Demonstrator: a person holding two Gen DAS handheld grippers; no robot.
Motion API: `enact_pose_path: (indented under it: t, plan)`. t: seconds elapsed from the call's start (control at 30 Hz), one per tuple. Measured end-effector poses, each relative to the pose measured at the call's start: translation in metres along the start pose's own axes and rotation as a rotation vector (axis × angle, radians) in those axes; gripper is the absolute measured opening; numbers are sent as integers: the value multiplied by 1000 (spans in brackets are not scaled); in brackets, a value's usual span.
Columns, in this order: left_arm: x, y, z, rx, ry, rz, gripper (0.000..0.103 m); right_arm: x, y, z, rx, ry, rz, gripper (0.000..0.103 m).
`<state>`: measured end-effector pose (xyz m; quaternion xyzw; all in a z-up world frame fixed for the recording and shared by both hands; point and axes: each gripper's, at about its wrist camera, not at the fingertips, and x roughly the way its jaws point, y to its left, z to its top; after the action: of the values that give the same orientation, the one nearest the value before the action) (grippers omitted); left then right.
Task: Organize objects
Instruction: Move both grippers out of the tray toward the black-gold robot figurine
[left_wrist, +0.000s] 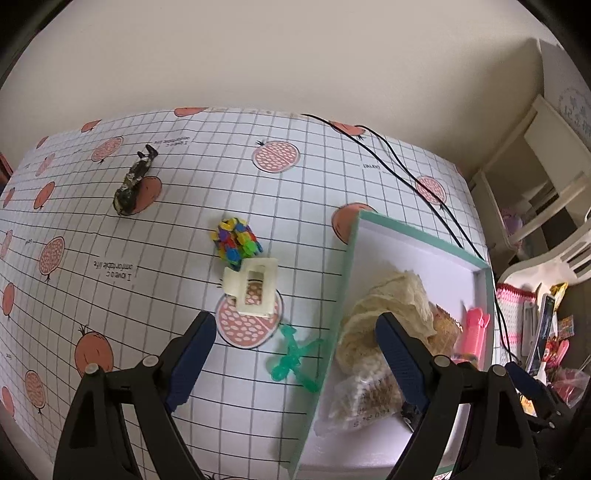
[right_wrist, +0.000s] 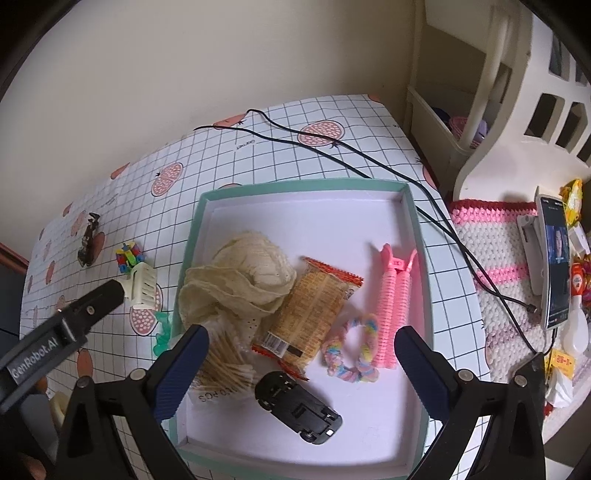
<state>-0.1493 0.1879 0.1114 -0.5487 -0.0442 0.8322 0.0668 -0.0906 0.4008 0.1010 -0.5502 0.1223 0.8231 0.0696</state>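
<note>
A teal-rimmed white box (right_wrist: 416, 229) holds a cream cloth (right_wrist: 243, 280), a snack packet (right_wrist: 314, 314), pink hair rollers (right_wrist: 393, 302), a pastel scrunchie (right_wrist: 351, 347), a black toy car (right_wrist: 299, 406) and a bag of swabs (right_wrist: 221, 365). My right gripper (right_wrist: 301, 339) hovers open and empty over them. Left of the box (left_wrist: 343, 280), on the tablecloth, lie a cream claw clip (left_wrist: 253, 291), a green plastic toy (left_wrist: 293, 354), a multicoloured ball (left_wrist: 236, 242) and a dark figurine (left_wrist: 135, 181). My left gripper (left_wrist: 295, 328) is open and empty, just short of the clip.
Two black cables (right_wrist: 332, 147) run across the grid-pattern table (right_wrist: 332, 110) behind the box. Right of the table are a crochet mat (right_wrist: 491, 236), a phone on a stand (right_wrist: 554, 258), small clutter and a white shelf unit (right_wrist: 498, 92). A wall closes the far side.
</note>
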Motion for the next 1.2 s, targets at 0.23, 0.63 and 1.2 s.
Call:
enact_pose_path:
  t: [0.23,0.63,1.2]
  plan:
    - [-5,36,11,-55,-31,16,89,5,25,3,-39,-6,7,102]
    - [-10,124,24,-207,-58,83,89,10,79,6,-99,-50,45,102]
    - [-3,198,62,-288,-81,67,89,33,170,5,-214,-63,146,102]
